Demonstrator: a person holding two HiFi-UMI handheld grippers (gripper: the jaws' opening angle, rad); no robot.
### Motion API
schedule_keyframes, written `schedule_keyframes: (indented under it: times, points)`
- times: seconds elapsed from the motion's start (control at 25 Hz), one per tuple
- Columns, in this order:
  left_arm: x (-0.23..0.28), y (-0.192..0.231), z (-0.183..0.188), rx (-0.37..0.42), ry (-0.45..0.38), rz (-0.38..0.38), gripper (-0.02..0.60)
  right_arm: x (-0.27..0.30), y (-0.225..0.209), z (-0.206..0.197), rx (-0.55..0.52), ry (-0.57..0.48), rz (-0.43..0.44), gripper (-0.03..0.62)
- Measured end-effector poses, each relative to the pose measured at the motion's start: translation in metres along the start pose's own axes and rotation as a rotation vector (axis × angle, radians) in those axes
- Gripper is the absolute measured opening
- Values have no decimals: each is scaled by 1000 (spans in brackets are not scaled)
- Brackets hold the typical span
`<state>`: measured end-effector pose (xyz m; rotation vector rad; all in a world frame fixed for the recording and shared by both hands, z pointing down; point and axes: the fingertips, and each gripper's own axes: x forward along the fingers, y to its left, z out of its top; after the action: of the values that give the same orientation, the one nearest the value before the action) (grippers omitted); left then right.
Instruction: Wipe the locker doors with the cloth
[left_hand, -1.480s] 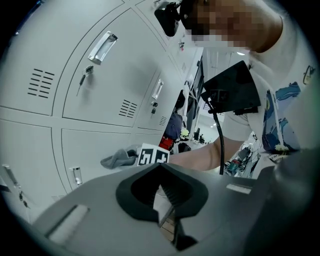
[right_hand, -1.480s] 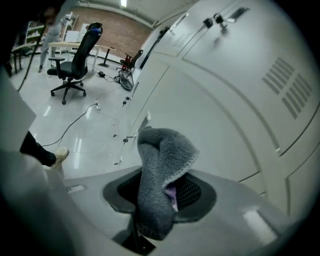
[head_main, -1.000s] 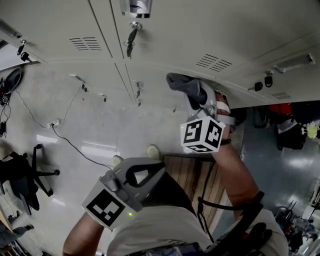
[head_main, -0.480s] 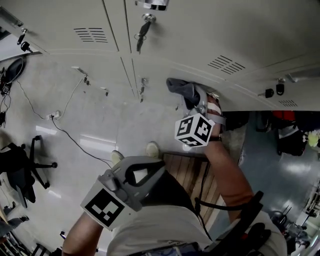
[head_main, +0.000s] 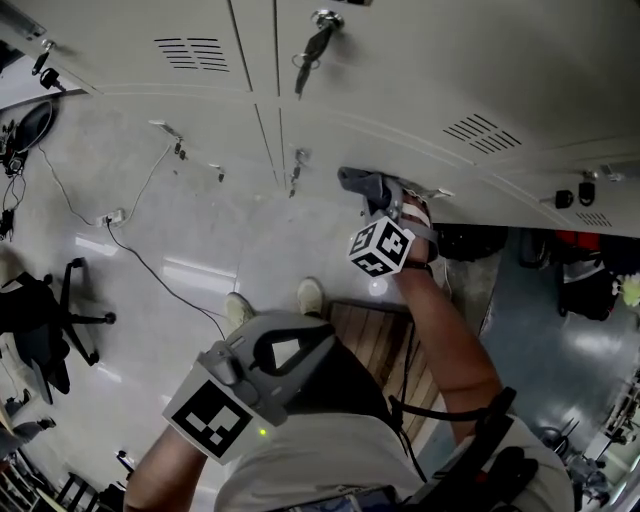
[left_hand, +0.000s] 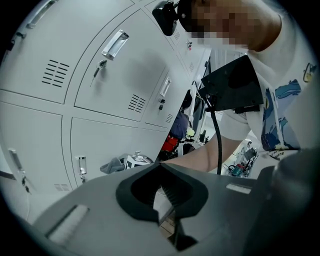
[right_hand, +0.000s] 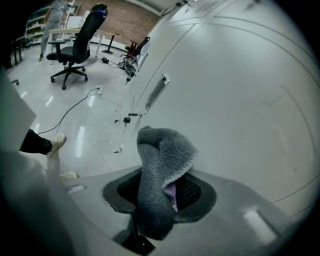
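Right tongs (head_main: 388, 203) outstretched, clamping cloth (right_hand: 162, 165) at locker door (right_hand: 240, 100); left tongs (left_hand: 162, 180) closed, empty.

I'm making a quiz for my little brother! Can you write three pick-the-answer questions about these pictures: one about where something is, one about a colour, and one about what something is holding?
1. Where is the cloth?
A in a bucket
B in the right gripper's jaws
C on a sofa

2. What colour is the cloth?
A red
B yellow
C grey

3. What is the left gripper holding?
A nothing
B the cloth
C a sponge

Answers:
1 B: the right gripper view shows the jaws clamped on it.
2 C: it looks grey in every view.
3 A: nothing sits between its jaws.
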<state>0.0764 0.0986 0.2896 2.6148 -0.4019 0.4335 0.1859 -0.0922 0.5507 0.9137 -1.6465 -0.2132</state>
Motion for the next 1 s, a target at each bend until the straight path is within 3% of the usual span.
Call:
schedule_keyframes:
  times: [0.72, 1.0]
  points:
    - [-14, 12, -19, -30, 27, 24, 3, 86, 65, -30, 48, 121, 124, 147]
    - [-17, 4, -14, -10, 13, 2, 3, 40, 46, -10, 99, 79, 105, 147]
